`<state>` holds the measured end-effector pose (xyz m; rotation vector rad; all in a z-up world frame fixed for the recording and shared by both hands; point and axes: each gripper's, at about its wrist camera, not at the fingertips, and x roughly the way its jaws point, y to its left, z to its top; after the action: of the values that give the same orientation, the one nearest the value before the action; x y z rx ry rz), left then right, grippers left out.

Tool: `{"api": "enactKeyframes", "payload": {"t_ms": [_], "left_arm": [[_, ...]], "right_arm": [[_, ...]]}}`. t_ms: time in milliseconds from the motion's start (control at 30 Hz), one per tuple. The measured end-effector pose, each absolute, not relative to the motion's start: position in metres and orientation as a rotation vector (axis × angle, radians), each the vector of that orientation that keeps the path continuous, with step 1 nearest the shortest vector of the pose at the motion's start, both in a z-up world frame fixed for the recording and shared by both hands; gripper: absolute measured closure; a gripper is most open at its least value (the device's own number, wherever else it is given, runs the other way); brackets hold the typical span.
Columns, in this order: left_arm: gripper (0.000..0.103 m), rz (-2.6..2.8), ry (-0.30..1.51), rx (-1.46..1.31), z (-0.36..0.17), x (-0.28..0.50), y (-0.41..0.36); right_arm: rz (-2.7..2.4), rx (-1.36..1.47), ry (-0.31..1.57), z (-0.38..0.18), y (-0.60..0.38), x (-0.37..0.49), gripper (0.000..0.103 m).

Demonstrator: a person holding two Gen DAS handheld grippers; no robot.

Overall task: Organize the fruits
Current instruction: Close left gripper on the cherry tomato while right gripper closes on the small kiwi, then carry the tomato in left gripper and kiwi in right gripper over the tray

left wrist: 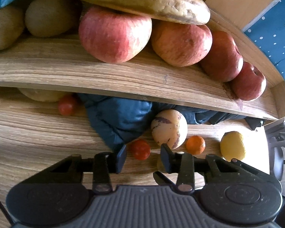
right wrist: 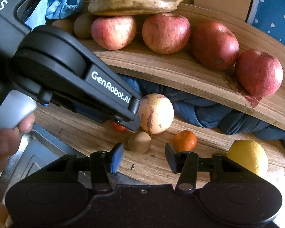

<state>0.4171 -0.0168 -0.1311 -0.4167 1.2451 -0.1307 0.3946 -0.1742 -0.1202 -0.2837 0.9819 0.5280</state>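
Nearest in the left wrist view, the left gripper (left wrist: 143, 156) is held low over the wooden table (left wrist: 38, 133) with its jaws spread and nothing between them; a small red tomato (left wrist: 140, 149) is seen just beyond the gap, on the table. It can be judged light, smooth and easily bruised, so a gentle closing across its widest part would be called for, with little squeeze. In the right wrist view the right gripper (right wrist: 144, 156) is likewise spread and empty, and a small brown kiwi (right wrist: 139, 142) lies just ahead of it; its skin looks rough enough to be held without slipping, though the flesh is probably soft. Near it a tangerine (right wrist: 185, 140) and, further right, a lemon (right wrist: 248, 156) rest on the table; both look firm and springy and could be taken across the middle. Just behind the tomato a pale striped melon (left wrist: 169, 129) is found, heavier and perhaps too broad for an easy pinch. A blue cloth (left wrist: 119, 117) is bunched under the shelf (left wrist: 104, 76). On the shelf four apples (right wrist: 166, 33) are lined up, hard and weighty, with bananas (right wrist: 133, 4) laid across the left ones at the back.
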Motion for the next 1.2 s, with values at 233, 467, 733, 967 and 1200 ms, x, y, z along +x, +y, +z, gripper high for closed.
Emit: {"api": "enactKeyframes", "payload": {"t_ms": [233, 467, 733, 967, 1200], "left_arm": [[0.067, -0.122, 1.255, -0.424, -0.136, 0.419, -0.018], [0.078, -0.116, 1.258, -0.428, -0.137, 0.419, -0.018], [0.079, -0.114, 1.258, -0.432, -0.137, 0.416, -0.017], [0.079, -0.107, 1.248, -0.430, -0.129, 0.410, -0.015], [0.079, -0.103, 1.233, -0.428, -0.121, 0.400, -0.019]], "right_arm": [[0.543, -0.283, 0.983, -0.122, -0.169, 0.399, 0.063], [0.554, -0.287, 0.987, -0.123, -0.164, 0.403, 0.067], [0.570, -0.282, 0.995, -0.124, -0.166, 0.405, 0.074], [0.581, -0.276, 0.989, -0.120, -0.173, 0.405, 0.074], [0.572, -0.274, 0.980, -0.112, -0.182, 0.400, 0.074]]}}
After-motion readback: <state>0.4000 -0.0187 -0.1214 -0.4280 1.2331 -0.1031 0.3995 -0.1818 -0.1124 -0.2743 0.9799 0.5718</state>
